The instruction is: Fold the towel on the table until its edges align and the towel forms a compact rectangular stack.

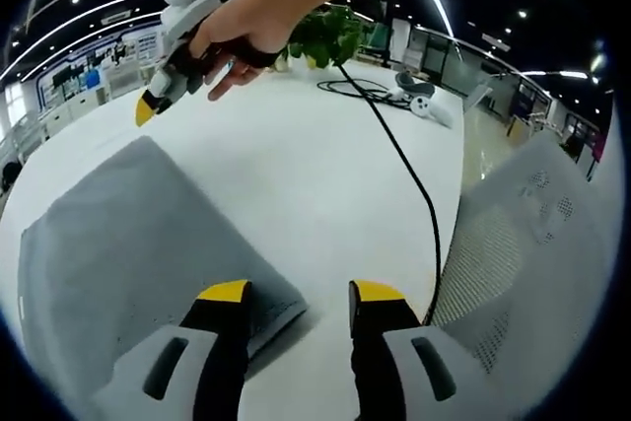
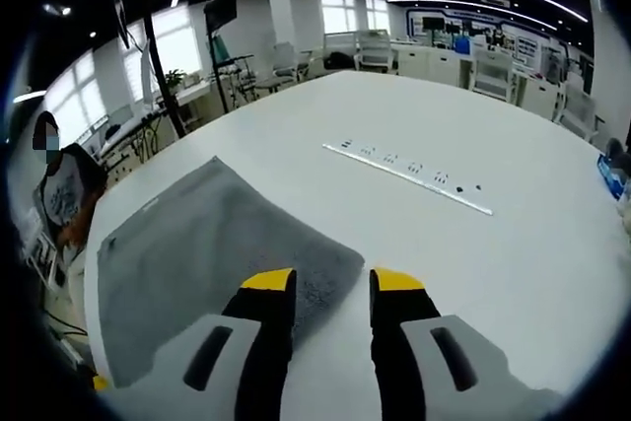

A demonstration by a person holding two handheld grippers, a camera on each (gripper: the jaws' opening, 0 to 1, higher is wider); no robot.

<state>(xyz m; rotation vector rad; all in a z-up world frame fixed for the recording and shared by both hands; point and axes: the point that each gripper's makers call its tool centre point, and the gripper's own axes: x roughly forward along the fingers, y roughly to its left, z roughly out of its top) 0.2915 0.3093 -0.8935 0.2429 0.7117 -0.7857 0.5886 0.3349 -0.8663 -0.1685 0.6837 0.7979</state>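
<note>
Grey towel (image 1: 138, 244) flat on table (image 1: 315, 165), beneath left gripper (image 1: 296, 295) jaws

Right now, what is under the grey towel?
The flat grey fabric towel lies on the round white table, which shows all around it. Whatever might sit beneath the cloth is covered, though no bump shows.

Plain grey towel (image 1: 128, 244), white table (image 1: 315, 155), black cable (image 1: 409, 170), yellow-tipped black tool (image 2: 330, 288)

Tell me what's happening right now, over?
Left gripper open, right gripper open, both above the table. Grey towel lies flat, ungripped. Black cable beside it.
</note>
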